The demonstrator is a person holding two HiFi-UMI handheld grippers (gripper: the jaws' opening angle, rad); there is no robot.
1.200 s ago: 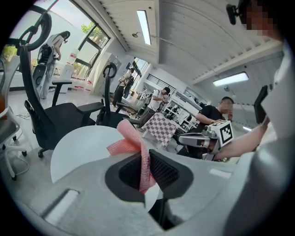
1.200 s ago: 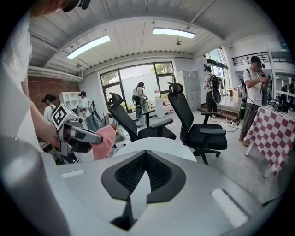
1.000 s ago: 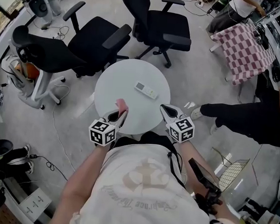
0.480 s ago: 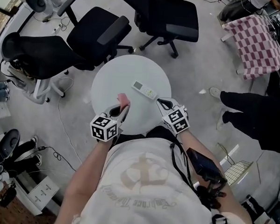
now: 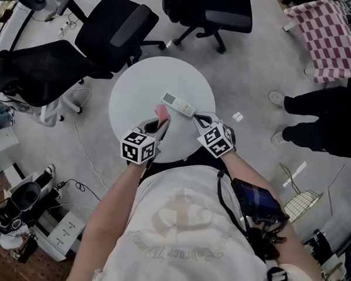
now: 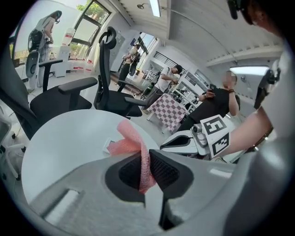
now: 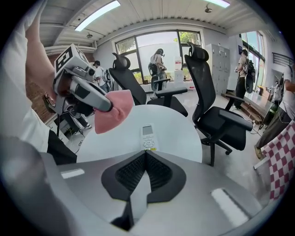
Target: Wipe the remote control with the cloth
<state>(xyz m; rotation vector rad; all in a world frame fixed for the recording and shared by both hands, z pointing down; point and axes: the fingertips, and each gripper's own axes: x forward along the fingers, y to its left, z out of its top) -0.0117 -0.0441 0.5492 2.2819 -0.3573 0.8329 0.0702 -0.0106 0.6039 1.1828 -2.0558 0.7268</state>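
Left claw [image 6: 147, 159] pinches soft, light pink cloth [image 6: 132, 138] over round white counter [image 5: 137, 88]; right claw [image 7: 145, 155] pressed together, empty, near remote control [image 7: 147, 136] lying flat: rigid, light, probably slides, so pin one end

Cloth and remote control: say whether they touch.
Apart. The right gripper view shows bare table between the cloth and the remote control.
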